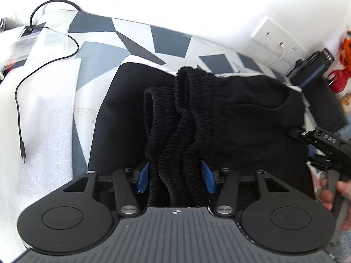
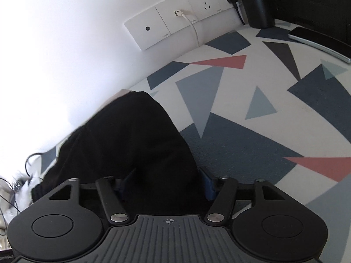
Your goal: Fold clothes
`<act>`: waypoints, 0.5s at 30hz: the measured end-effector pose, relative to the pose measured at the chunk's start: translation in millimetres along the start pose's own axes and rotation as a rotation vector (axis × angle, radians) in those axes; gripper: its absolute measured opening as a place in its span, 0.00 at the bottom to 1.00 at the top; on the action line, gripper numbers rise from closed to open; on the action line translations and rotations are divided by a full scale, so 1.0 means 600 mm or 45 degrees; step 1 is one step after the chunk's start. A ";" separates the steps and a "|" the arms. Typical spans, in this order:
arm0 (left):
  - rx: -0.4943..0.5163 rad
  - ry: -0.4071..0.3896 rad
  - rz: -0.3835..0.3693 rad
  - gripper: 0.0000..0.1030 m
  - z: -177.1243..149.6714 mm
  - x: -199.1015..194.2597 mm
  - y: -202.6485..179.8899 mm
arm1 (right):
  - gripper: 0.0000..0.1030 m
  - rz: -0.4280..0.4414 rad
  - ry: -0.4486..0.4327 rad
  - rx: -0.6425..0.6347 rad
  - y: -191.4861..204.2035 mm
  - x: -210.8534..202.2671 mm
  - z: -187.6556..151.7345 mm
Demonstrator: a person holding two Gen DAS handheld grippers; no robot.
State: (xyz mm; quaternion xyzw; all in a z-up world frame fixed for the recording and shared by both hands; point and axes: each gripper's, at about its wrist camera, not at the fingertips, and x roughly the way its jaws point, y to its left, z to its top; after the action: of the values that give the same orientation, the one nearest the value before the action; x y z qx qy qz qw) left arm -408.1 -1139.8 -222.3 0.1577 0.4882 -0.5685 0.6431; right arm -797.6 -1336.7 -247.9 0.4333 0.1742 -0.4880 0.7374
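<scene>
Black trousers (image 1: pixel 230 118) — mid-fold, lifted off patterned counter (image 2: pixel 252 135); left hand-held gripper (image 1: pixel 175 175) pinching bunched waistband, right hand-held gripper (image 2: pixel 164 182) pinching cloth — laying flat remains.

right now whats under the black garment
The patterned cover with grey, navy and red triangles shows around the black garment and runs beneath it. Anything else under the cloth is hidden.

Garment (image 1: pixel 219 114) on tablecloth (image 1: pixel 136 35), cable (image 1: pixel 19 118) leftward
</scene>
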 end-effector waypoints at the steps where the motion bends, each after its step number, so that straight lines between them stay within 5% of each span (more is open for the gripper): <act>1: 0.007 0.001 0.000 0.58 0.002 0.000 0.001 | 0.73 0.002 -0.003 0.000 -0.002 -0.004 0.001; 4: 0.041 -0.001 0.004 0.73 0.010 -0.002 0.003 | 0.95 0.019 -0.023 -0.051 -0.007 -0.028 -0.002; 7: 0.134 -0.100 0.031 0.82 0.014 -0.037 0.007 | 0.99 0.054 -0.020 -0.125 -0.010 -0.054 -0.016; 9: 0.189 -0.167 0.053 1.00 0.016 -0.057 0.016 | 0.99 0.070 0.035 -0.169 -0.011 -0.056 -0.028; 15: 0.139 -0.085 -0.038 1.00 0.033 -0.022 0.071 | 0.99 0.038 0.125 -0.168 -0.005 -0.029 -0.053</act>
State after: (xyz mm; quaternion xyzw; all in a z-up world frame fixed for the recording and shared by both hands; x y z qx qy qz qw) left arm -360.0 -1134.2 -217.4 0.1664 0.4371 -0.6088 0.6408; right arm -803.1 -1301.4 -255.5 0.4095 0.2355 -0.4428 0.7621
